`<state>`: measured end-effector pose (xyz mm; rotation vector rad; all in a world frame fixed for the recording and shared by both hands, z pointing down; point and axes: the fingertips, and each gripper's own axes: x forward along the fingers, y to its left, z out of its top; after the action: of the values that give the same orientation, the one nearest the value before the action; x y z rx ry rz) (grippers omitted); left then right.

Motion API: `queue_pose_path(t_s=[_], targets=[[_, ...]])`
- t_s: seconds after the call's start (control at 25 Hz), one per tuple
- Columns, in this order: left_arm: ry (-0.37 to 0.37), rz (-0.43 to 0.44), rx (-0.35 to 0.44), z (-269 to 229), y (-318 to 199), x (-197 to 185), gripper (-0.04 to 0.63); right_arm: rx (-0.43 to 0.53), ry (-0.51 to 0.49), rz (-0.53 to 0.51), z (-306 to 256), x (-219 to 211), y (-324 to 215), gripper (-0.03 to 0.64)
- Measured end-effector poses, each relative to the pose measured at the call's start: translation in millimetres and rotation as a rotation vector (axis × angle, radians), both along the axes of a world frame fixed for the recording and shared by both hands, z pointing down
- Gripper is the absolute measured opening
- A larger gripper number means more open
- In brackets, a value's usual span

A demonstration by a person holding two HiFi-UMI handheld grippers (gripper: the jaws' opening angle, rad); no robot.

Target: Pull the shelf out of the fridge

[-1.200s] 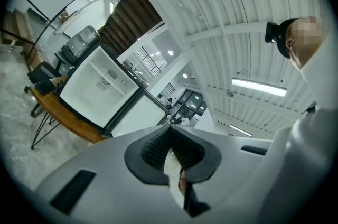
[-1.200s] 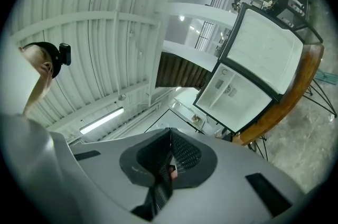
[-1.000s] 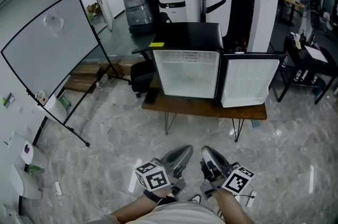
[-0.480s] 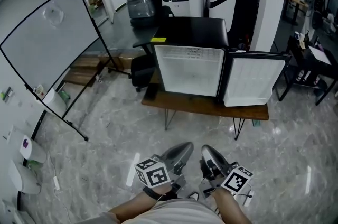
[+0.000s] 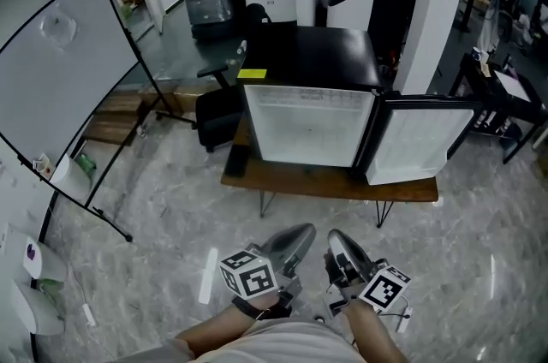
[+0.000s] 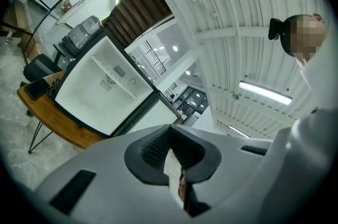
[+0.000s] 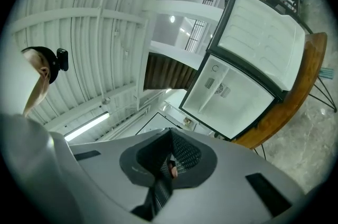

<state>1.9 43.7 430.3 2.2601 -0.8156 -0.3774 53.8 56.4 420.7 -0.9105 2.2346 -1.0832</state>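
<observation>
Right, grey marbled floor (image 5: 154, 216) under me, glossy w/ pale veins. Ahead stands a wooden desk (image 5: 330, 182) on thin black hairpin legs, brown top, long and narrow. On it sits the fridge (image 5: 310, 62): boxy, matte black top and sides, white inside. Its door (image 5: 419, 140) hangs open to the right, white ribbed liner facing me. A small yellow note (image 5: 251, 73) lies on the fridge top near the front left corner.

The shelf (image 6: 124, 84) is inside the fridge, a thin white ledge across the interior; can't tell its material. A black office chair (image 5: 218, 115) is just left of the desk. Further left is a big whiteboard (image 5: 60, 79) w/ a black frame, tilted on a rolling stand. A white square pillar (image 5: 432, 2) rises behind the door.

Both grippers are low in the head view, well apart from the fridge. Left gripper (image 5: 303, 232): smooth grey shell, dark ribbed pads, jaws pressed together, nothing btwn them. Right gripper (image 5: 336, 238): same build, jaws together too, empty.
</observation>
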Motion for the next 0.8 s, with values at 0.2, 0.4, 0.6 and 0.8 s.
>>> queue_pose_path(t_s=[0.2, 0.4, 0.6, 0.8], targets=[[0.009, 0.038, -0.006, 2, -50, -23, 0.006, -0.017, 0.004, 0.043, 4, -23, -46, 0.02], [0.033, 0.076, -0.022, 5, -90, -40, 0.006, -0.04, -0.014, 0.099, 7, -35, -86, 0.02], [0.075, 0.093, -0.065, 14, -117, -50, 0.006, -0.069, -0.059, 0.156, 14, -33, -115, 0.02], [0.119, 0.068, -0.118, 27, -149, -52, 0.006, -0.098, -0.093, 0.187, 23, -23, -146, 0.02]])
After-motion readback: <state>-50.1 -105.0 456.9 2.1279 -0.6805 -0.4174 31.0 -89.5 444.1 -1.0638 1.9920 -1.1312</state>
